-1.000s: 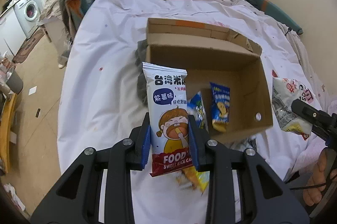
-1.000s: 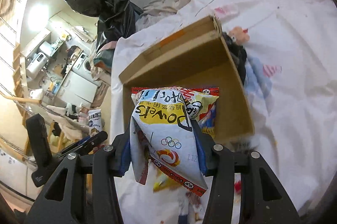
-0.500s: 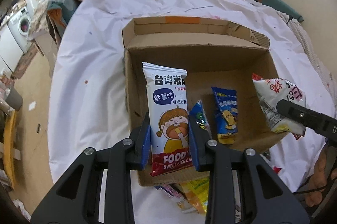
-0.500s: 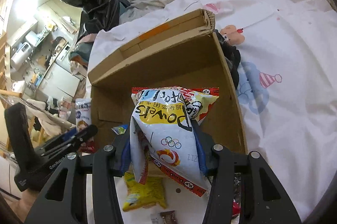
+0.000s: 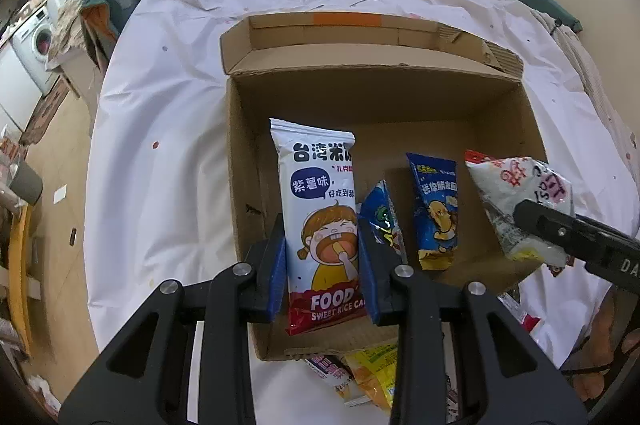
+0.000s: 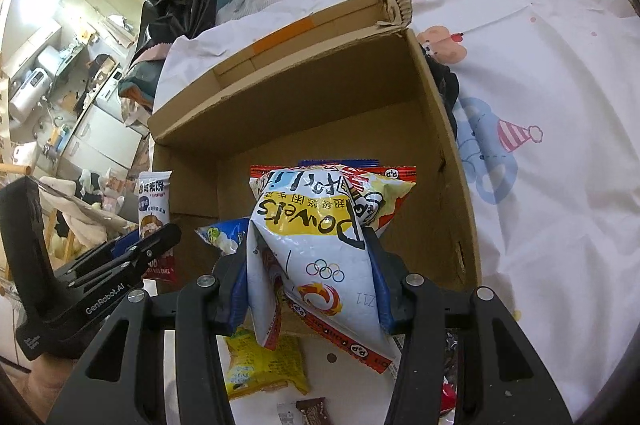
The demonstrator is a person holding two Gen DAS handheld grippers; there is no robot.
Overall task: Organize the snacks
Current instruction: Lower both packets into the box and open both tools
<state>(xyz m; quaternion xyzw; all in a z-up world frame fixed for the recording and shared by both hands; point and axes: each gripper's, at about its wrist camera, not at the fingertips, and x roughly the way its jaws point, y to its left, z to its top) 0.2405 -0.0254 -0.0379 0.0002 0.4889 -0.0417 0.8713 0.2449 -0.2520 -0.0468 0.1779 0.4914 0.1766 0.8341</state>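
rice cake packet [image 5: 320, 225]: "food sweet rice" | chip bag [image 6: 316, 249]: "dowels" | gripper body [image 6: 104, 299]: "genrobot.ai"

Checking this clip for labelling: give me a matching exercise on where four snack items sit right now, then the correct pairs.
Items:
1. rice cake pack
2. white chip bag
3. blue duck packet
4. yellow packet

Places:
A. lying on the cardboard box floor
B. clamped in the right gripper
C. on the sheet outside the box
D. clamped in the left gripper

Pairs: 1-D, 2-B, 3-A, 4-C
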